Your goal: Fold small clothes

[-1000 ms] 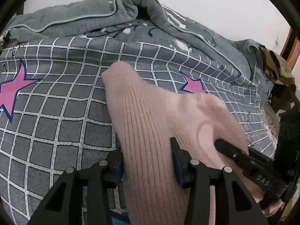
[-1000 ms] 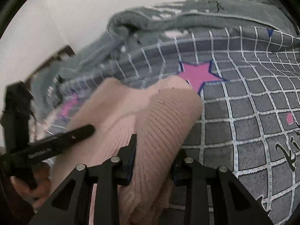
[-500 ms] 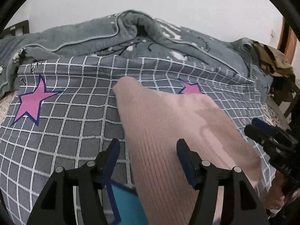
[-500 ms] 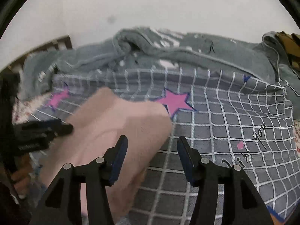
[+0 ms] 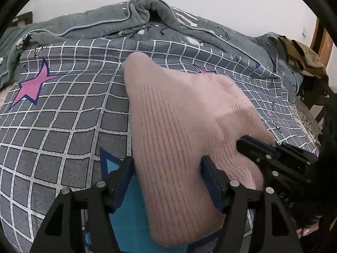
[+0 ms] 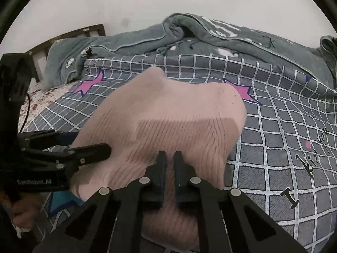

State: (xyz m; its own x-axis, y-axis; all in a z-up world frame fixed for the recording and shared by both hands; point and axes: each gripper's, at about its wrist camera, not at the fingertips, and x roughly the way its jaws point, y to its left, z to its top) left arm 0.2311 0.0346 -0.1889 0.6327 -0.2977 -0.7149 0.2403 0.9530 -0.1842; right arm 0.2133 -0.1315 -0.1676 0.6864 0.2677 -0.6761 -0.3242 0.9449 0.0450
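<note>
Your right gripper (image 6: 169, 158) is clenched on the near edge of the pink ribbed knit garment (image 6: 168, 116), its fingers nearly together with fabric pinched between them. Your left gripper (image 5: 168, 170) stands released, fingers spread either side of the garment's left portion. The garment lies on the grey checked bedsheet (image 5: 63, 113), before the rumpled grey blanket (image 5: 126, 21).

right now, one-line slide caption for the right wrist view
Right gripper pinched shut on the pink knit garment lying on the grid-patterned bedspread, left gripper open alongside.
</note>
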